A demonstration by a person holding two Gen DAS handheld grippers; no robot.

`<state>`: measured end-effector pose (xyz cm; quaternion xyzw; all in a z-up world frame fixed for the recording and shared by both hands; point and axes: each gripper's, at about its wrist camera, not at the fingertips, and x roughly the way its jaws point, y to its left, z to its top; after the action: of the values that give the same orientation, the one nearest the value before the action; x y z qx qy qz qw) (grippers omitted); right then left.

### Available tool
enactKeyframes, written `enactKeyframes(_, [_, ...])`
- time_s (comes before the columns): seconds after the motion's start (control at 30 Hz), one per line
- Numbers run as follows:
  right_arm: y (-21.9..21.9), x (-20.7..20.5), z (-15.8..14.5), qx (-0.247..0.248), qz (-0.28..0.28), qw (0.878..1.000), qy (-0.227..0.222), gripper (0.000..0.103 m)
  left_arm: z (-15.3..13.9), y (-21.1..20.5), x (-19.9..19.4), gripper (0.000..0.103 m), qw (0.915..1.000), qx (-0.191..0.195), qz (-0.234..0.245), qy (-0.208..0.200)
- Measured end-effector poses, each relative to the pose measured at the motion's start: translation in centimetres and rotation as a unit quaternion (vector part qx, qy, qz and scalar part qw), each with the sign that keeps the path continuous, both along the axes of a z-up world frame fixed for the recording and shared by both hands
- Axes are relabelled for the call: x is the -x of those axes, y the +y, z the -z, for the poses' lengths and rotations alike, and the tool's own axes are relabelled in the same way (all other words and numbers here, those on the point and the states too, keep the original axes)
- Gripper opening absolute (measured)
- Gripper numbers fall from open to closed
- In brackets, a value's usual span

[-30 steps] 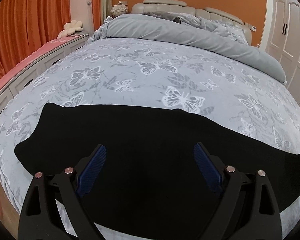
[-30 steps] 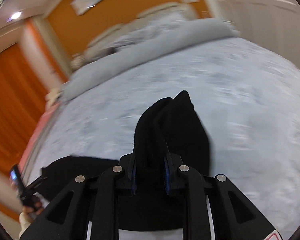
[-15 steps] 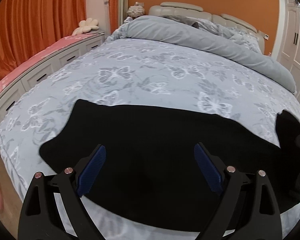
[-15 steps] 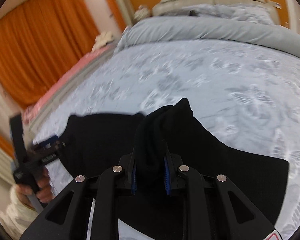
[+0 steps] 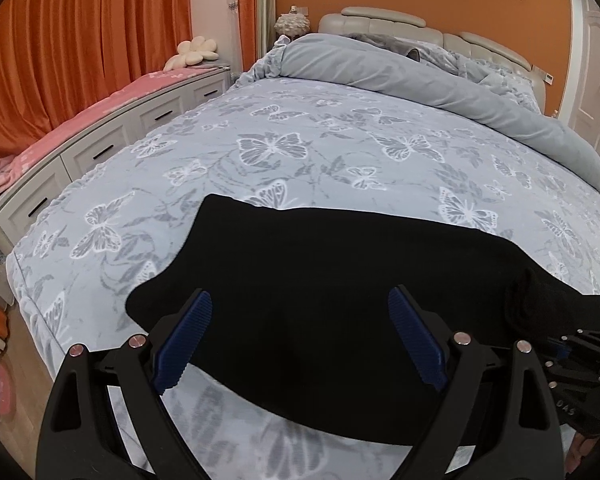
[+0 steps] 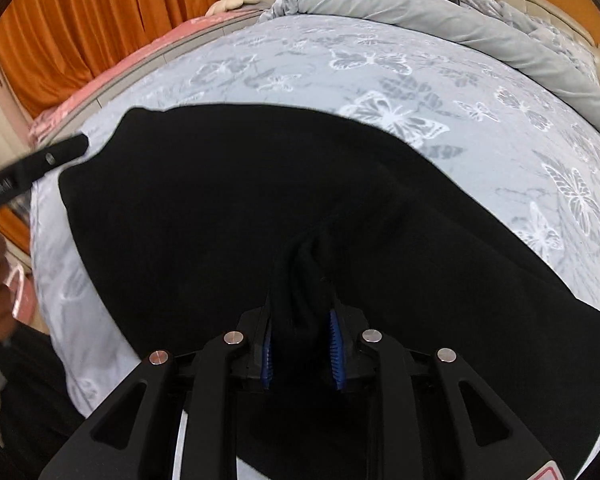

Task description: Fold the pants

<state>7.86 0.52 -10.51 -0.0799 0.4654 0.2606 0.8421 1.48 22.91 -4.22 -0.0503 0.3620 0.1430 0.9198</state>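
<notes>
The bed (image 5: pixel 340 152) is spread with the black pants (image 5: pixel 320 280), laid long from left to right, one end bunched in the clamped right tongs (image 6: pixel 300 354), while the left tongs (image 5: pixel 300 336) are held apart above the middle.

Both views are evenly, softly lit with no hard shadows. Strong fisheye curvature bends the bed (image 5: pixel 340 152) and darkens the corners. The black pants (image 5: pixel 340 280) read as a flat, detailless mass. The right wrist view is slightly soft, its left edge blurred
</notes>
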Motion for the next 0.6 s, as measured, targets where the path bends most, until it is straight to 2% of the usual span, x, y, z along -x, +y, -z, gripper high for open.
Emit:
enactKeyframes(0.03, [0.3,0.2,0.0,0.001,-0.008,1.000,-0.006,0.038,0.0,0.3,0.1,0.092,1.0000,0.003,-0.001,0.000])
enactKeyframes(0.07, [0.4,0.4,-0.1,0.003,-0.013,1.000,-0.009,0.053,-0.1,0.6,0.2,0.095,1.0000,0.008,-0.002,0.000])
enactKeyframes(0.1, [0.8,0.9,-0.3,0.005,-0.024,1.000,-0.015,0.060,-0.1,0.9,0.3,0.095,0.9999,0.015,-0.004,0.001])
enactKeyframes(0.13, [1.2,1.5,-0.6,0.014,-0.029,0.999,-0.028,0.063,-0.1,1.3,0.3,0.095,0.9998,0.018,-0.005,0.005])
enactKeyframes(0.23, [1.5,3.6,-2.7,0.025,-0.040,0.996,-0.076,0.064,-0.4,2.8,0.6,0.095,0.9997,0.011,-0.019,0.005])
enactKeyframes(0.3, [0.8,4.8,-4.3,0.027,-0.032,0.993,-0.109,0.073,-0.9,5.1,1.1,0.096,0.9988,0.028,-0.040,-0.002])
enactKeyframes(0.33, [0.2,5.1,-4.8,0.033,-0.023,0.992,-0.122,0.077,-0.9,6.8,1.4,0.096,0.9971,0.054,-0.054,-0.002])
enactKeyframes(0.4, [-1.1,5.5,-5.4,0.050,0.000,0.988,-0.147,0.078,-0.1,10.3,1.6,0.096,0.9897,0.116,-0.084,0.007])
enactKeyframes(0.47, [-2.3,5.3,-5.5,0.061,0.014,0.987,-0.148,0.078,1.8,13.9,1.5,0.095,0.9735,0.195,-0.117,0.025])
enactKeyframes(0.5, [-3.2,5.1,-5.5,0.061,0.027,0.987,-0.146,0.078,2.8,14.8,1.2,0.095,0.9667,0.221,-0.124,0.034])
enactKeyframes(0.57, [-4.6,4.5,-5.6,0.050,0.047,0.989,-0.132,0.078,4.3,15.3,0.7,0.090,0.9586,0.252,-0.124,0.048])
enactKeyframes(0.6, [-5.1,4.2,-5.7,0.044,0.054,0.990,-0.127,0.078,5.1,15.4,0.5,0.084,0.9547,0.267,-0.120,0.054])
